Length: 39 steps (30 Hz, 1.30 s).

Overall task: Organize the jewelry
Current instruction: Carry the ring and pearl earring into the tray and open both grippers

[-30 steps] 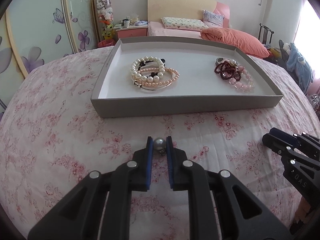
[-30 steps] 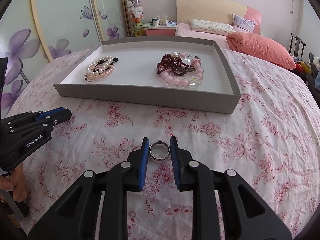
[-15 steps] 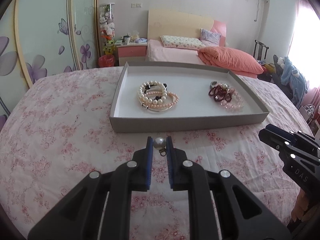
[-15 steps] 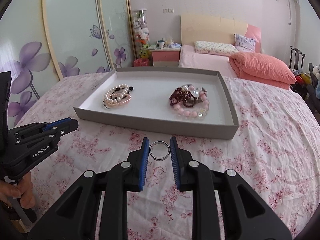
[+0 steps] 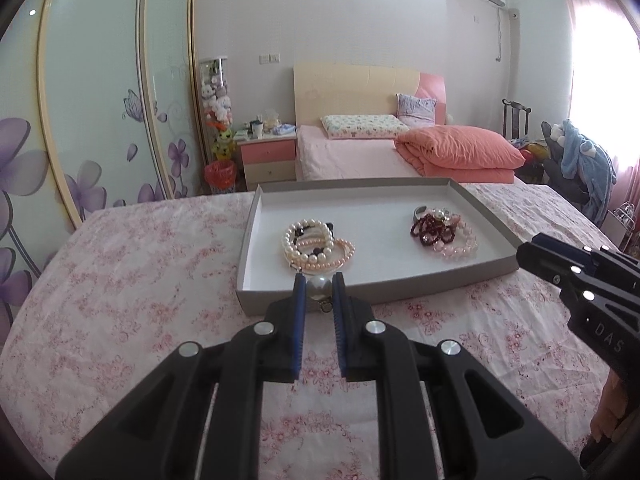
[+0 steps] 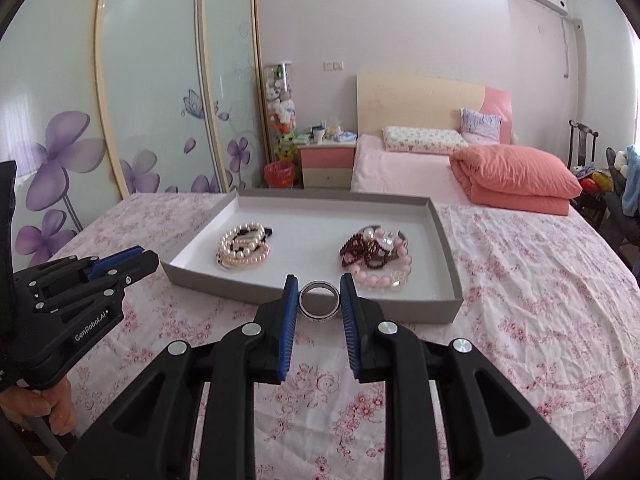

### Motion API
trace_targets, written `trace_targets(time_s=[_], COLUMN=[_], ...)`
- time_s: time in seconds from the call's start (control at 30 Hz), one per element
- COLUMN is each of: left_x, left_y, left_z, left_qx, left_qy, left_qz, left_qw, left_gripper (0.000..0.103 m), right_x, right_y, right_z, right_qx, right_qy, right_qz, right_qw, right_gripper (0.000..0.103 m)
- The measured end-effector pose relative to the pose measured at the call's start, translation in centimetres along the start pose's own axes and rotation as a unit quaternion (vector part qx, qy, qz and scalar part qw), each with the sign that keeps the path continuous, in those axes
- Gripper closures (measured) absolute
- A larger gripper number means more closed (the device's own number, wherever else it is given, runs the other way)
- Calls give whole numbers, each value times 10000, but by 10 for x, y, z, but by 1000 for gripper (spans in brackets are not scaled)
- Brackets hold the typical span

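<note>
My left gripper (image 5: 319, 286) is shut on a pearl earring (image 5: 319, 287) and holds it above the floral cloth, just before the grey tray's (image 5: 256, 216) near wall. My right gripper (image 6: 319, 294) is shut on a silver ring (image 6: 319, 300), held above the cloth in front of the tray (image 6: 446, 240). In the tray lie a pile of pearl bracelets (image 5: 316, 248) on the left, also in the right wrist view (image 6: 242, 246), and dark red and pink bead bracelets (image 5: 444, 232) on the right, also in the right wrist view (image 6: 376, 256).
The tray sits on a table covered with pink floral cloth (image 5: 120, 300). Behind are a bed with an orange quilt (image 5: 460, 152), a pink nightstand (image 5: 268, 156), a red bin (image 5: 219, 174) and floral sliding doors (image 6: 120, 120).
Both grippers have risen and tilted up with their items still held, so the tray looks lower and farther and more of the room shows.
</note>
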<state>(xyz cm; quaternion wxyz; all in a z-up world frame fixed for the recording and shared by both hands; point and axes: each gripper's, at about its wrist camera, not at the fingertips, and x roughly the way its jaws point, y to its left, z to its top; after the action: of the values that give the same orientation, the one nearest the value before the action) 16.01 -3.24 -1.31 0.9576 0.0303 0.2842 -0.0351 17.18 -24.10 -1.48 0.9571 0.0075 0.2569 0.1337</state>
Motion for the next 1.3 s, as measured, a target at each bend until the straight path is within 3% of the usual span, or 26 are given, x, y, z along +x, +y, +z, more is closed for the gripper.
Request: trace_targets(time_s=[0.3,0.87,1.13,1.3], left_x=[-9,1,28,58], left_y=[-2,-2,-1,-5], left_z=[7,19,38,47], left_qx=[41,56,45,152], left_qy=[-285,-390,-342,-247], left_qz=[67,86,37,63], left_qw=[9996,9992,9994,9996], left_gripper=[89,89,89,89], right_x=[-7,-2,29,64], right_y=[-2,-2,-13,-23], right_z=[10,28,42,45], right_qx=[65,-34,34,215], right_qy=[-371,-615,-568,-240], right_qz=[-149,-220,-303,-220], right_qw=[9992,9979,9979,9992], right_gripper=[80,80,80,80])
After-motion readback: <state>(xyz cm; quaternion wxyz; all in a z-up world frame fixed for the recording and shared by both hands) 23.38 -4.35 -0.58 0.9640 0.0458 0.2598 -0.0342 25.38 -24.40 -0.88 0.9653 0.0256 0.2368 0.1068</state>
